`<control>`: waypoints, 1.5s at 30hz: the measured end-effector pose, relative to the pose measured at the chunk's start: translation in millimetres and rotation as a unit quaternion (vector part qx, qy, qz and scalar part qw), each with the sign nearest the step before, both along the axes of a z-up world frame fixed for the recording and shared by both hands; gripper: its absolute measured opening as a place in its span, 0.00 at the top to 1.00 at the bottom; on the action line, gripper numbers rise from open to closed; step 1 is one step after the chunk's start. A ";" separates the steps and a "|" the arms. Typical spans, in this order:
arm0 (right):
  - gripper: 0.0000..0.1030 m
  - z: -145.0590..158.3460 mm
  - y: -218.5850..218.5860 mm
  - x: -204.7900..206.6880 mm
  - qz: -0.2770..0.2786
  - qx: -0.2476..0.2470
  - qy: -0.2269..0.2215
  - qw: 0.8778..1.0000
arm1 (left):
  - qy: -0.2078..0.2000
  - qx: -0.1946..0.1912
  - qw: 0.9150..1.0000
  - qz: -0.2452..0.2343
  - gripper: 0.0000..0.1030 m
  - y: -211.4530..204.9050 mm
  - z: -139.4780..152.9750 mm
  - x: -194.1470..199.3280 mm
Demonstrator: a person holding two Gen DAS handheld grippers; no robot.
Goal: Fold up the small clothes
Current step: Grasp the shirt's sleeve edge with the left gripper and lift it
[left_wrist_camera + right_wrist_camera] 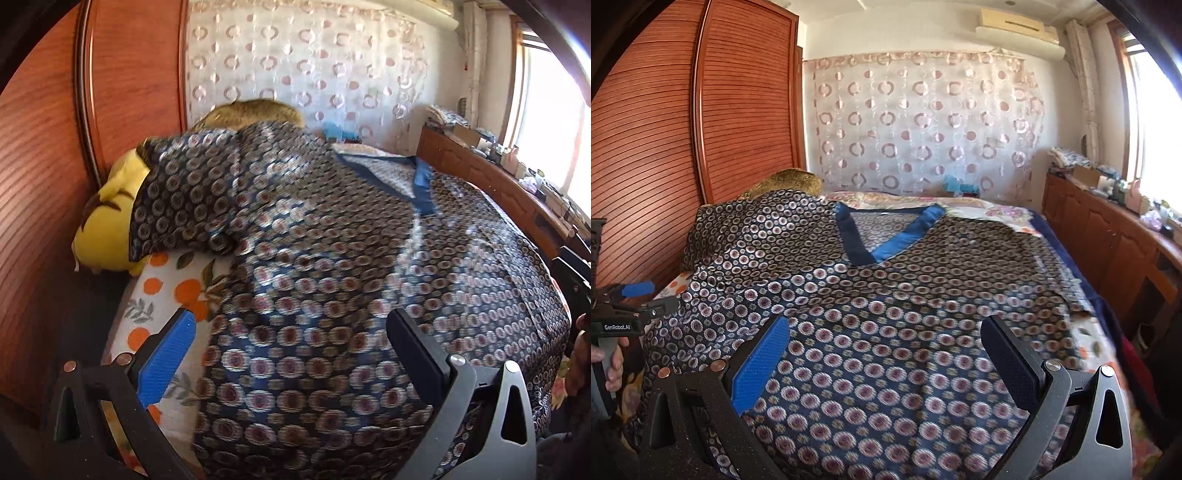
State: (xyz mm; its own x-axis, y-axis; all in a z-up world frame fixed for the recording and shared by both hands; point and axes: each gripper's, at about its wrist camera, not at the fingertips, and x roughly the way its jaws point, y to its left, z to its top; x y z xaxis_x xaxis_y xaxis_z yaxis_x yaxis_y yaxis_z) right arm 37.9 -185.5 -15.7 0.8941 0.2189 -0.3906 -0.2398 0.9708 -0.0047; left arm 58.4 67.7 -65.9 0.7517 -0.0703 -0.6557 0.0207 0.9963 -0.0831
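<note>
On the far left we note a wooden slatted wardrobe (701,147) standing beside the bed (162,291). A yellow cushion (107,221) lies at the bed's left edge against the wardrobe, and the left sleeve of the patterned garment (886,295) is draped over it.

The left tool (291,354) hangs over the garment's near left part with its jaws wide apart and nothing between them. Its blue pad (166,362) sits over the orange-print bedsheet, its dark pad over the cloth.

The garment, a dark top with a circle pattern and a blue V-neck band (886,236), lies spread front-up across the bed, neckline far and hem near. It is not yet folded. The cloth looks satiny, and we judge it slippery.

The right tool (886,362) hangs over the near middle of the garment, jaws likewise wide and empty. The left tool is also visible at the left edge of the right wrist view, held by a hand (613,354).

On the right, the garment's right sleeve trails toward the bed's right edge, beyond which a low wooden cabinet (1108,236) runs under the window.

Risks, as we judge them: a smooth fabric may slip from a shallow pinch. The left sleeve, raised on the cushion, may drag or bunch when pulled. A pinch may also catch the bedsheet beneath. Both views are motion-blurred near the tools, so exact contact with the cloth cannot be confirmed.
</note>
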 end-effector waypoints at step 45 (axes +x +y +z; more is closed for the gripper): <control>0.00 22.2 69.5 104.4 0.195 -0.094 0.075 0.973 | 0.085 -0.105 0.991 0.002 0.50 156.0 -30.4 134.0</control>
